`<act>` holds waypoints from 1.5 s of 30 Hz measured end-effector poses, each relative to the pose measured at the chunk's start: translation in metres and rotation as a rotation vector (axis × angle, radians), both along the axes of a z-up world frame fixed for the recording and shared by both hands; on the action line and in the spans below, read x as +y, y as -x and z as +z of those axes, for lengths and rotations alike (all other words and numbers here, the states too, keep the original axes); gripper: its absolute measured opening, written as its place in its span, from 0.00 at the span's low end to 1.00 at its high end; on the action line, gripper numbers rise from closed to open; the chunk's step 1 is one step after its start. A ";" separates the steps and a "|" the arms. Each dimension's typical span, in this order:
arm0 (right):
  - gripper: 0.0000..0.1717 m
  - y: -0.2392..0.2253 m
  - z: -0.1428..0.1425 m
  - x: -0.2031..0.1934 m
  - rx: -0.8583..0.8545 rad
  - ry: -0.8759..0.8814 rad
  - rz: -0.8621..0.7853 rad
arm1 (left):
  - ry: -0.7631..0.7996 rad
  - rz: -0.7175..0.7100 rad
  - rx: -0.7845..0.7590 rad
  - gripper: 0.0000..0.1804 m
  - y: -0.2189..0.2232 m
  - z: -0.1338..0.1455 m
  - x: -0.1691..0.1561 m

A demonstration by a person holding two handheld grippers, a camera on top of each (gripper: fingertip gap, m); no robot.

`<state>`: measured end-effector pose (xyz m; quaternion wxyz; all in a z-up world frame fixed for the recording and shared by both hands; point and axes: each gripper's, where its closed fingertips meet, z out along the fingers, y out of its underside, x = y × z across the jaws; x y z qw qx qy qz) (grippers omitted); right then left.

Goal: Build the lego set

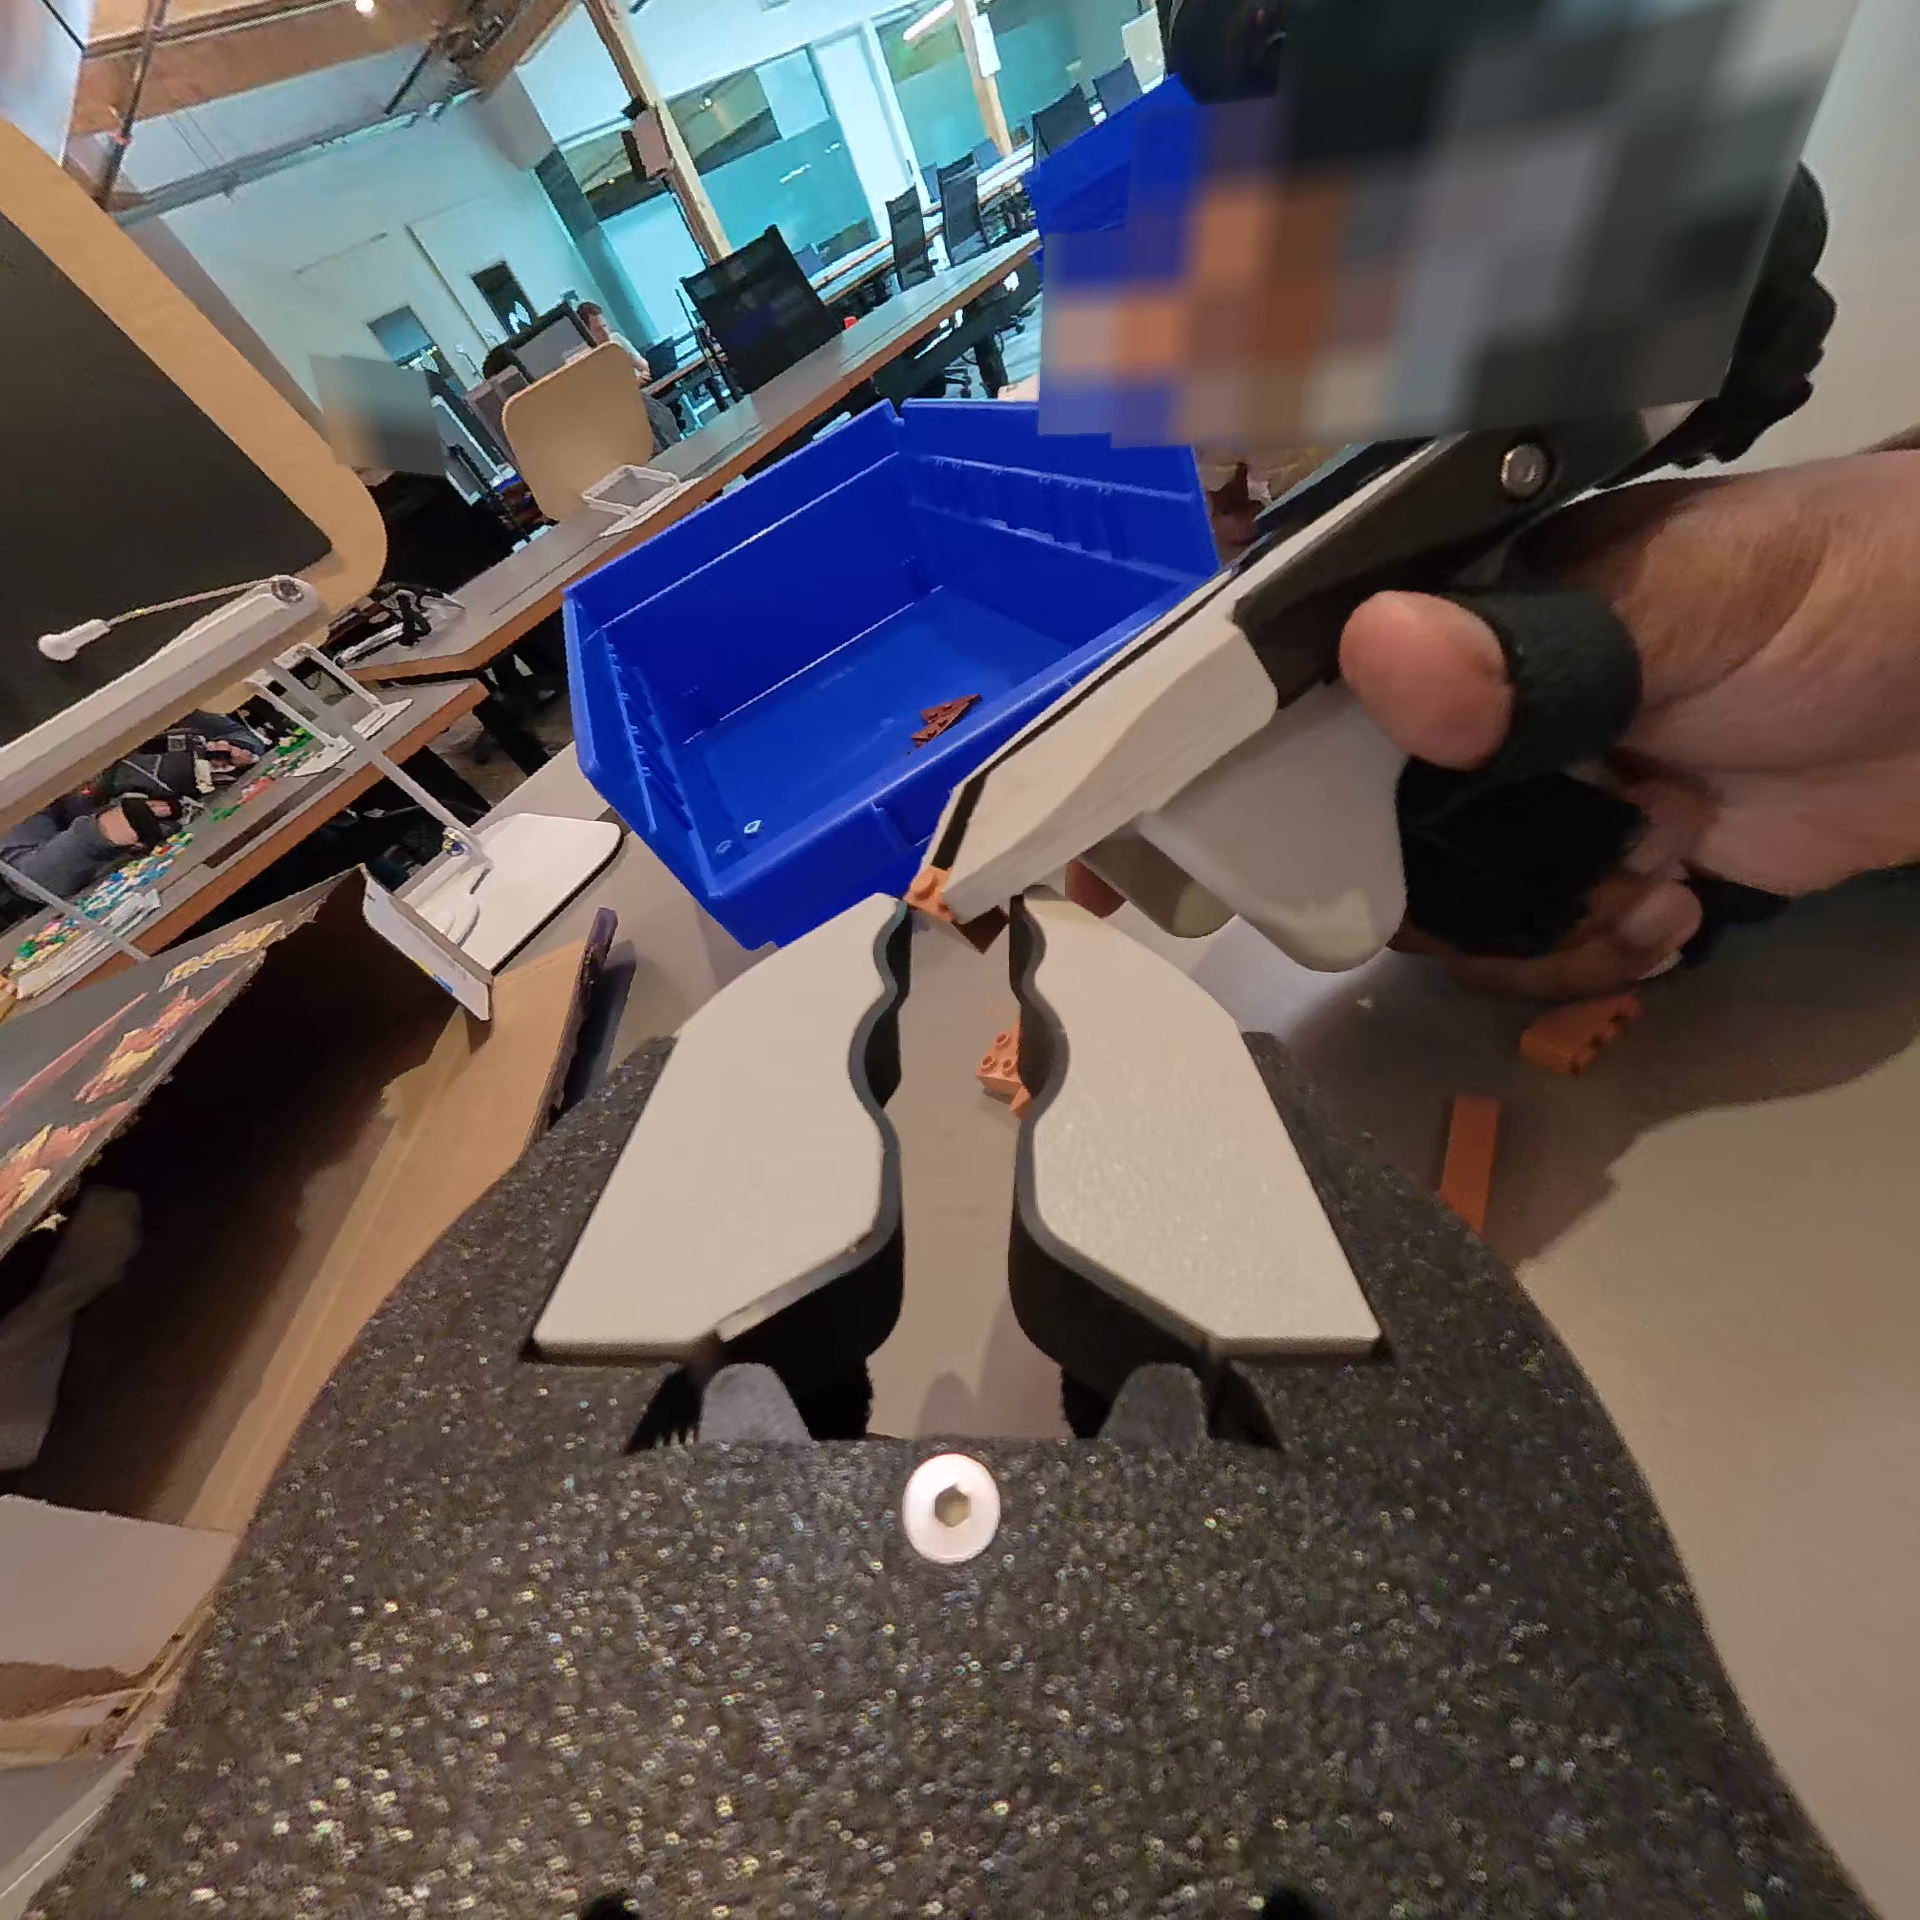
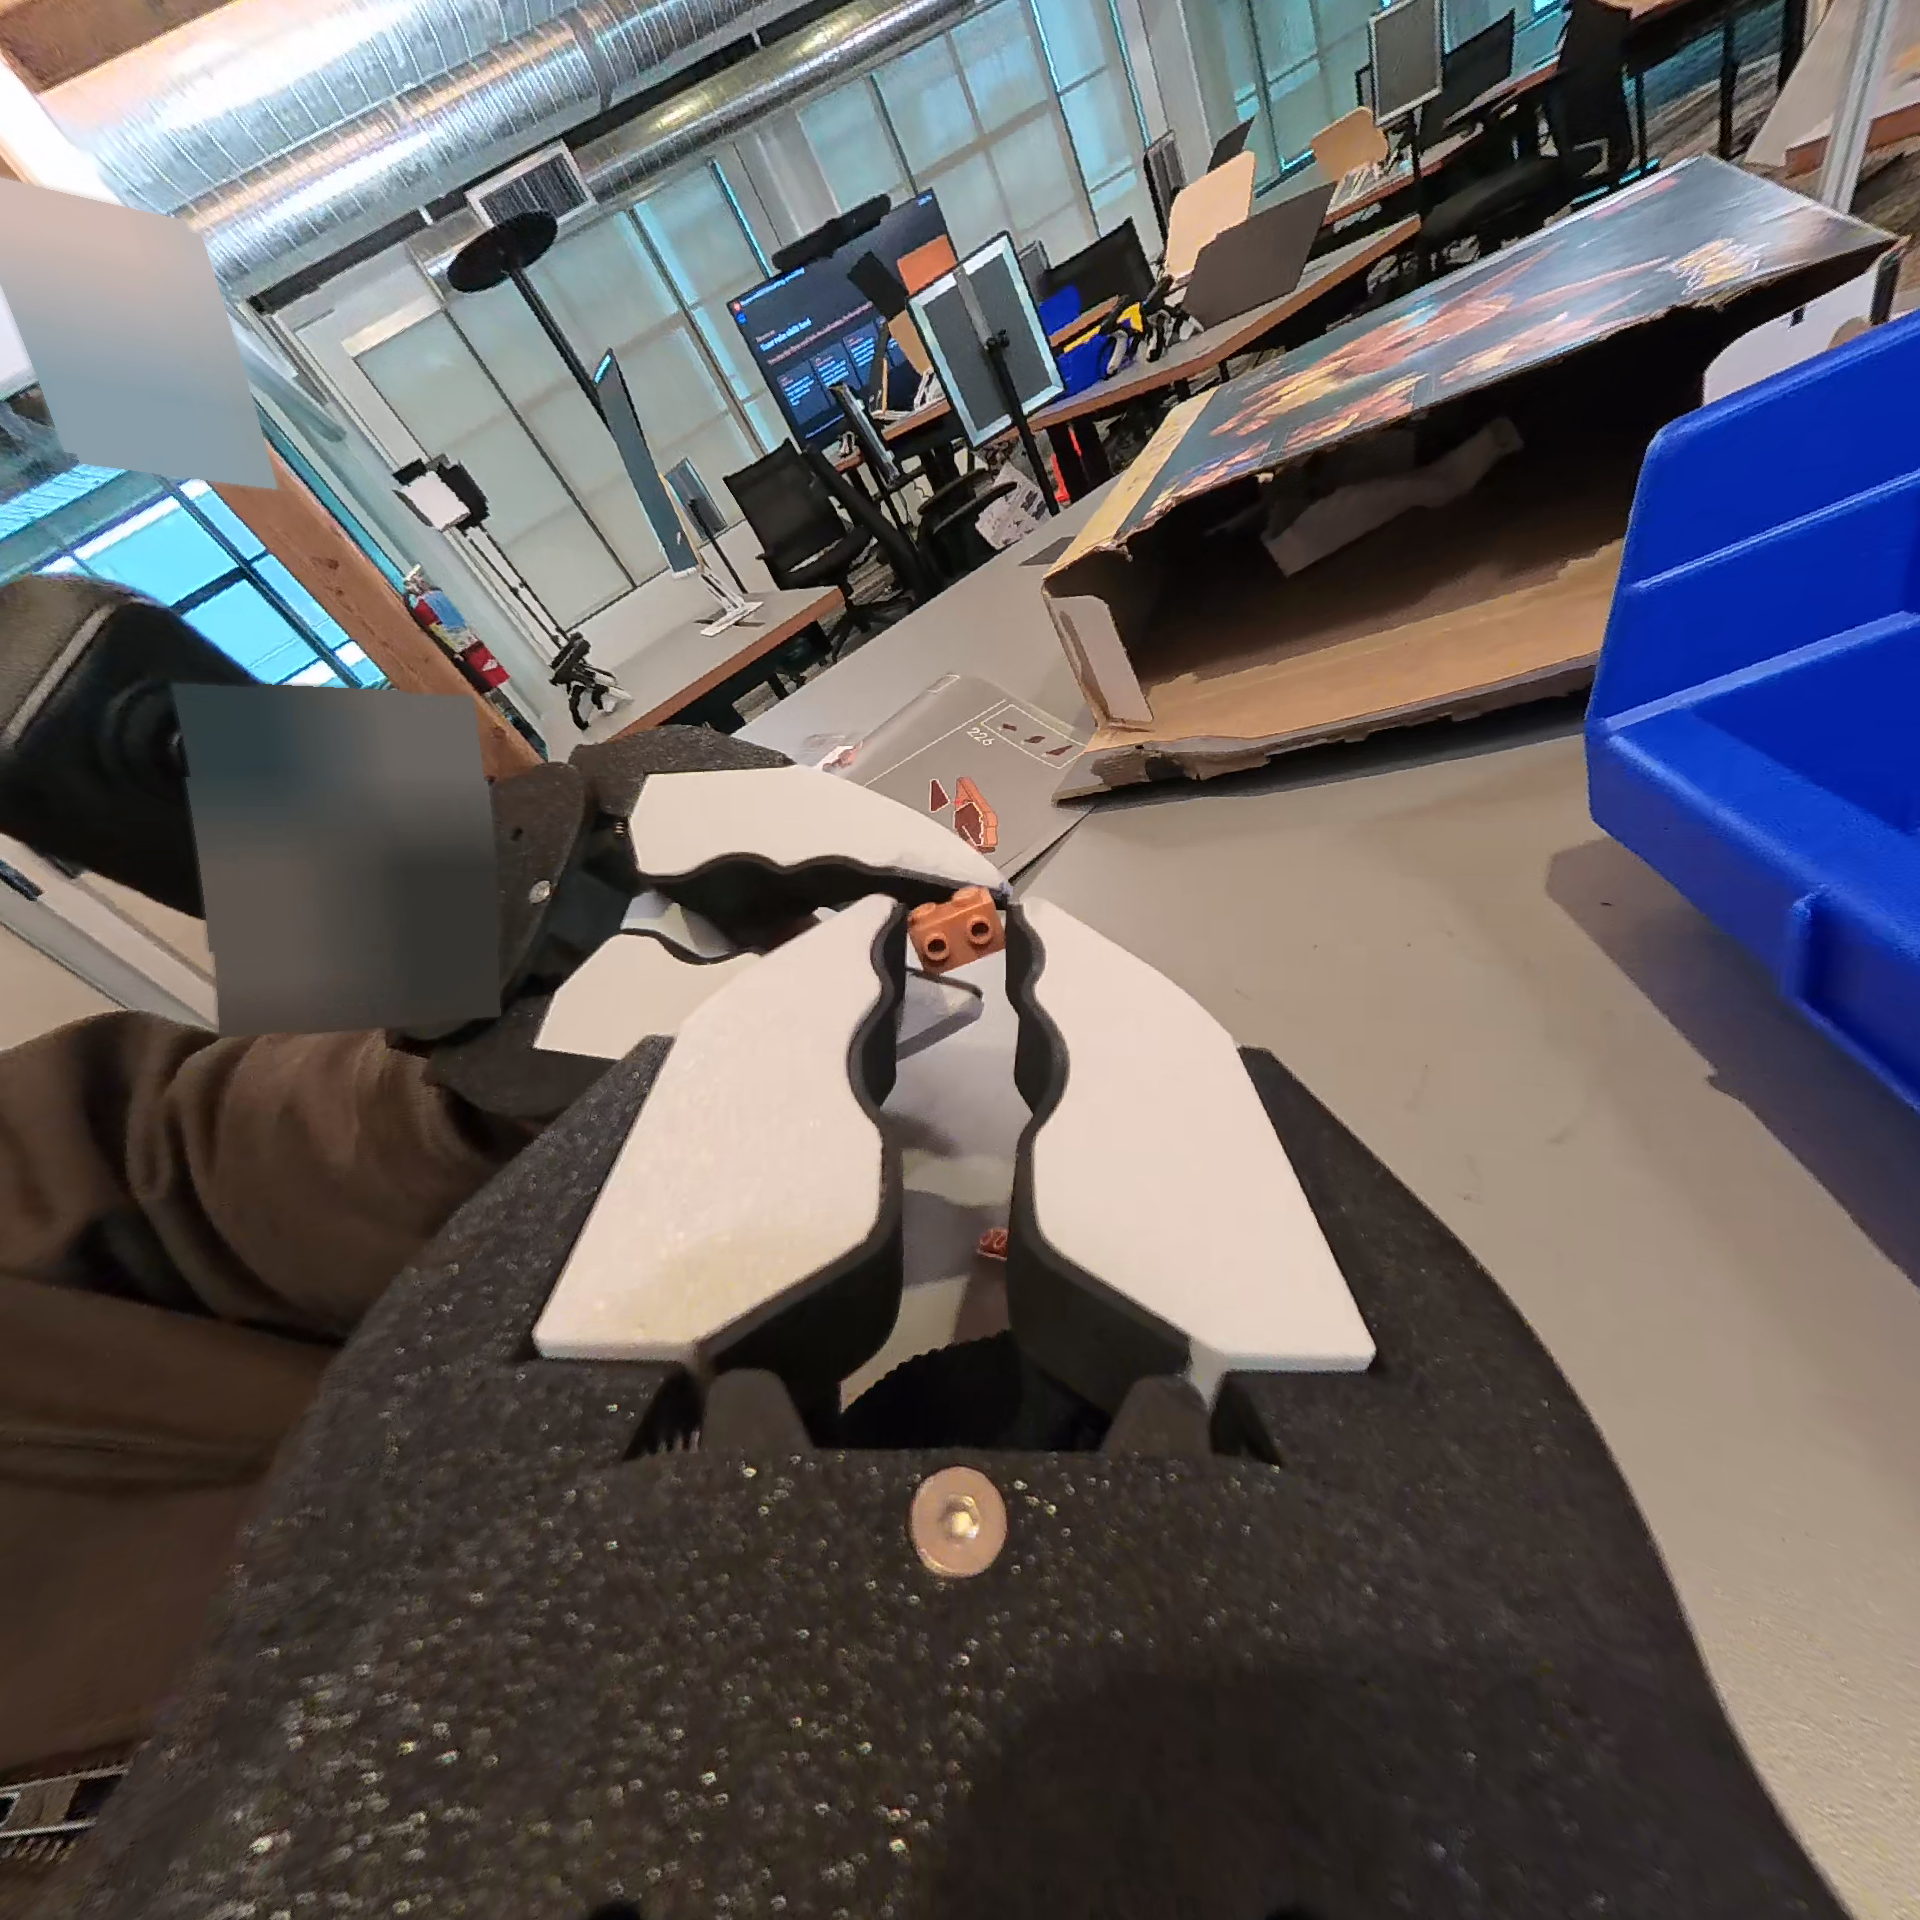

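Observation:
In the right wrist view my right gripper (image 2: 954, 920) is shut on a small orange brick (image 2: 954, 932) with two studs facing me, held above the grey table (image 2: 1351, 1039). My left gripper (image 2: 992, 896) comes in from the left, and its upper finger touches the brick's top far corner. In the left wrist view my left gripper (image 1: 961, 914) has a dark brown piece (image 1: 985, 932) between its tips, right against the orange brick (image 1: 928, 891). The right gripper (image 1: 948, 885) reaches in from the right in a gloved hand (image 1: 1662, 727). The two pieces meet between both grippers.
An open blue bin (image 1: 831, 582) with small brown wedge plates (image 1: 945, 717) stands just beyond. Loose orange pieces (image 1: 1003, 1065) (image 1: 1579, 1029) (image 1: 1470, 1158) lie on the table. A torn cardboard box (image 2: 1351, 623), a building booklet (image 2: 966, 769) and the blue bin (image 2: 1766, 707) ring the workspace.

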<state>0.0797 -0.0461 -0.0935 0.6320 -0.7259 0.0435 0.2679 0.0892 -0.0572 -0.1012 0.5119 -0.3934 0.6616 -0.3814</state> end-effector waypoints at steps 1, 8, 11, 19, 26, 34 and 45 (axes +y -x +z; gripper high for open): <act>0.10 0.000 0.001 0.000 0.004 -0.004 0.003 | -0.003 0.001 -0.003 0.10 0.000 0.001 0.000; 0.10 0.000 0.003 -0.002 -0.011 -0.018 0.021 | 0.075 -0.051 0.002 0.05 0.003 0.003 0.001; 0.10 0.000 0.006 -0.002 -0.062 -0.035 0.029 | 0.167 -0.090 0.017 0.05 0.004 0.004 0.001; 0.09 0.006 0.010 -0.013 -0.298 -0.068 0.222 | 0.356 -0.335 0.095 0.04 0.018 0.007 -0.012; 0.09 0.017 0.003 -0.027 -0.291 -0.055 0.358 | 0.280 -0.460 0.155 0.04 0.028 -0.001 -0.031; 0.09 0.024 -0.004 -0.033 -0.266 -0.017 0.435 | 0.289 -0.468 0.153 0.05 0.029 -0.001 -0.031; 0.06 0.009 -0.002 -0.030 -0.314 -0.011 0.357 | 0.302 -0.434 0.353 0.12 0.030 -0.031 -0.027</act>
